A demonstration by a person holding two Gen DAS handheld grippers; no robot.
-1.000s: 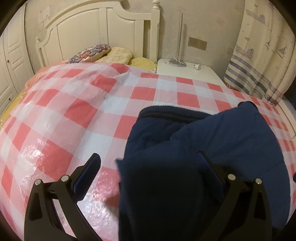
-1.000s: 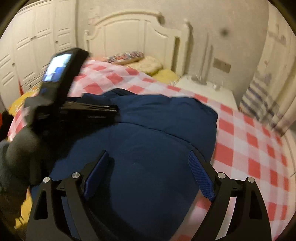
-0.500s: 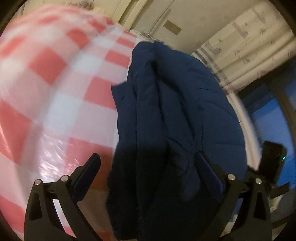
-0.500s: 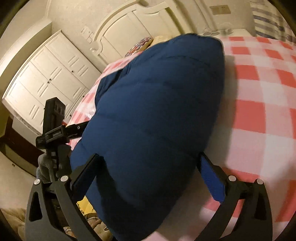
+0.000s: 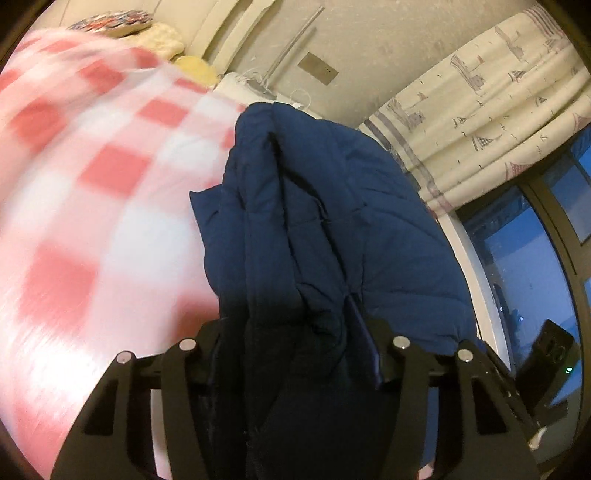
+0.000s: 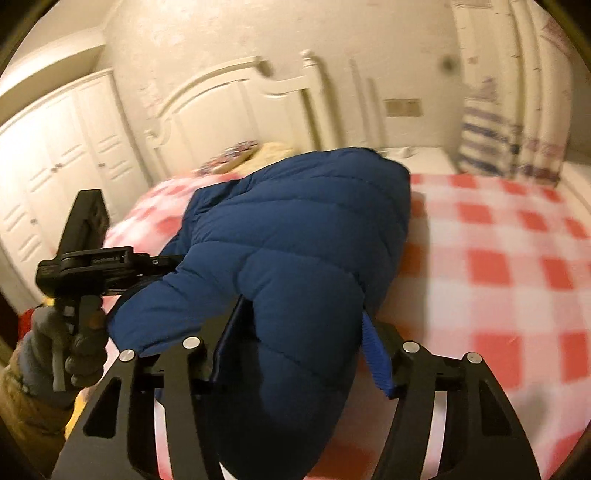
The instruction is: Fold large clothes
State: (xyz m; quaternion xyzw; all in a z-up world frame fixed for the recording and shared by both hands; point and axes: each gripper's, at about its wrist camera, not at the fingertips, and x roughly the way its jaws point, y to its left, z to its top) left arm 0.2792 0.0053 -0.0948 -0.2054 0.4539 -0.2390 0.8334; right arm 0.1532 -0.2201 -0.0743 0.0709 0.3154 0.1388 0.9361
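Both my left claw (image 5: 295, 354) and right claw (image 6: 301, 343) pinch the puffy navy quilted jacket (image 6: 295, 236). Risk: slick padding slips free mid-fold, collapsing onto the red-checked bed (image 6: 498, 258).

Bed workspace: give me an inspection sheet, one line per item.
Surface: bed under a red-and-white checked cover, blurred by motion.
Job's things: navy puffer jacket, bunched and lifted at the near end.
Clutter: pillows at the headboard.
Grippers: left claw shut on the jacket's folded edge; right claw shut on its padded near end.
Cables: a thin white cord on the nightstand, unclear.
Surroundings: white wardrobe, sailboat-print curtain, dark window, wall plate.
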